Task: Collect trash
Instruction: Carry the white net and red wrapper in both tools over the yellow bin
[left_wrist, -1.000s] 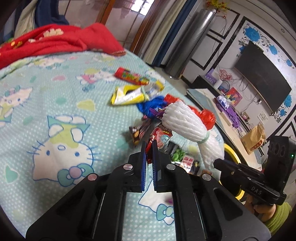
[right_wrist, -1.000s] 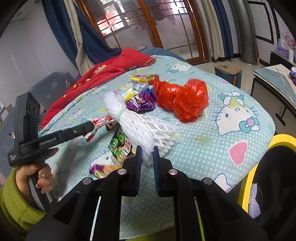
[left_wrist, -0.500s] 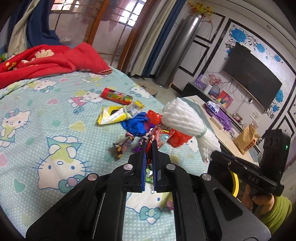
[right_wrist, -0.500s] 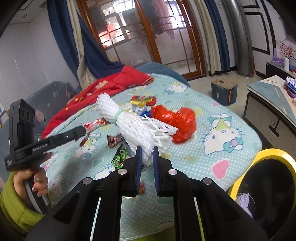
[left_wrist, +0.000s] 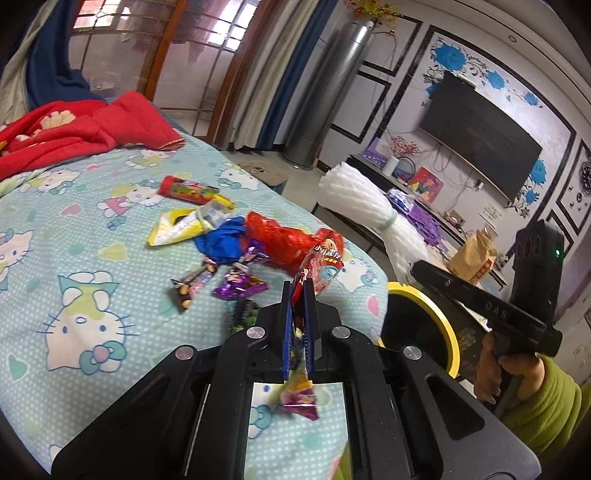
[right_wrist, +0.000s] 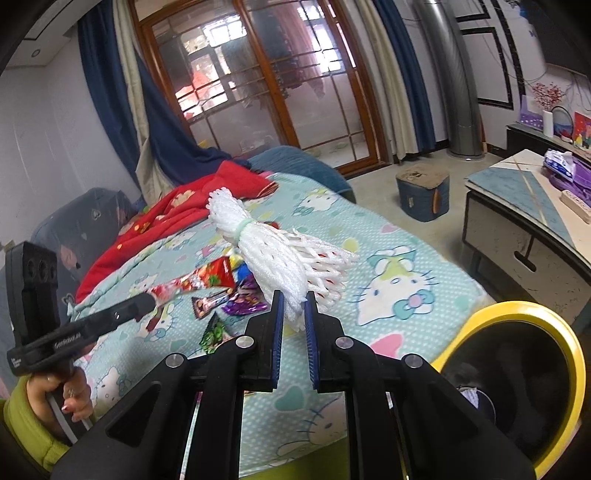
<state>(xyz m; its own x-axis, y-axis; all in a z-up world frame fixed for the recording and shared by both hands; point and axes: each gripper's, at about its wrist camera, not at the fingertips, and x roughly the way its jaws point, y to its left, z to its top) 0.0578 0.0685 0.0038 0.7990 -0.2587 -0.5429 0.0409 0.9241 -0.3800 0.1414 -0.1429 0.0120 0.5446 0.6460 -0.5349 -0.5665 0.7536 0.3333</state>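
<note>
Daylight comes through a wood-framed glass door (right_wrist: 288, 99) hung with blue curtains (right_wrist: 162, 122). A tall silver column (left_wrist: 325, 96) stands beside it. A dark TV (left_wrist: 480, 136) hangs on a white wall with blue flower decals (left_wrist: 450, 55), above a low cabinet (right_wrist: 524, 229). The bed (left_wrist: 55, 229) wears a Hello Kitty sheet and a red blanket (left_wrist: 85, 129); a small stool (right_wrist: 423, 195) sits on the grey floor (right_wrist: 380, 188).

The bed (left_wrist: 74, 258) wears soft matt cloth printed with cartoon cats. A glossy foil snack wrapper (left_wrist: 317, 262) is pinched in the left gripper (left_wrist: 297, 295), whose matt black plastic body carries ribbed blue pads. The right gripper (right_wrist: 293, 306) pinches a white foam net bundle (right_wrist: 273, 254), spongy and meshed. The bin (right_wrist: 517, 314) has a shiny yellow plastic rim.
</note>
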